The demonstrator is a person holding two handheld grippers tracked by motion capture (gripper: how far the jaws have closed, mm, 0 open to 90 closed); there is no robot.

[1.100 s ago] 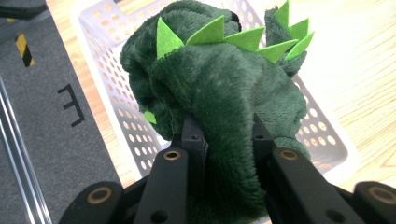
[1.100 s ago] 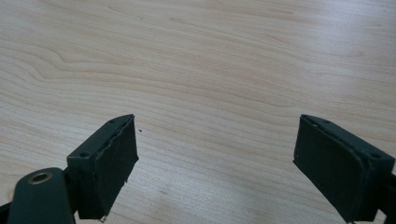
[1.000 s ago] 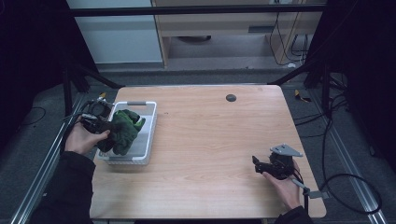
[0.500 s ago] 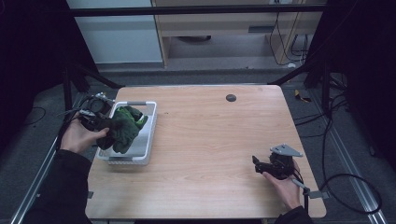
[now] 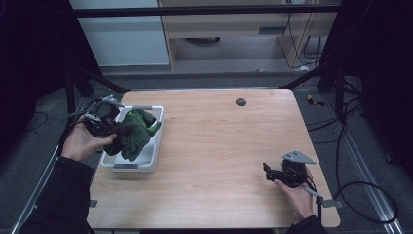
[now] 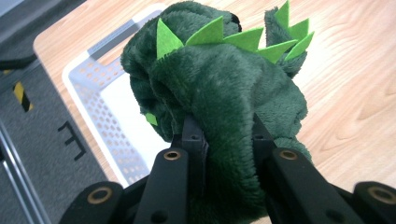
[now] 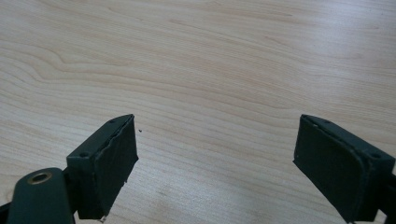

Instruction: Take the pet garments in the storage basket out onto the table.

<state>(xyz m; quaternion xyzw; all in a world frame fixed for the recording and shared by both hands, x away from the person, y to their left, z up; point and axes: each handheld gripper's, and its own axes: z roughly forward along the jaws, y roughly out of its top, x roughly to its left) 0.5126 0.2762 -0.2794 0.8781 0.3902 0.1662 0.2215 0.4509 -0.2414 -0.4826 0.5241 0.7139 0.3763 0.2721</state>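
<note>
The green plush dinosaur is clamped by the left tool above the white basket, probably for lifting out. The right tool is rested wide open on the bench, holding nothing.

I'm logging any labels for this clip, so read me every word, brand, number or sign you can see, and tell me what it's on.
None: no readable text anywhere.
Green plush dinosaur: no tag or label showing.
White perforated basket: no print.
Wooden table: bare wood grain, a dark round spot, no writing.
Left hand-held gripper and right hand-held gripper: no markings.
Yellow-black hazard stripes on the floor: a pattern, no words.
</note>
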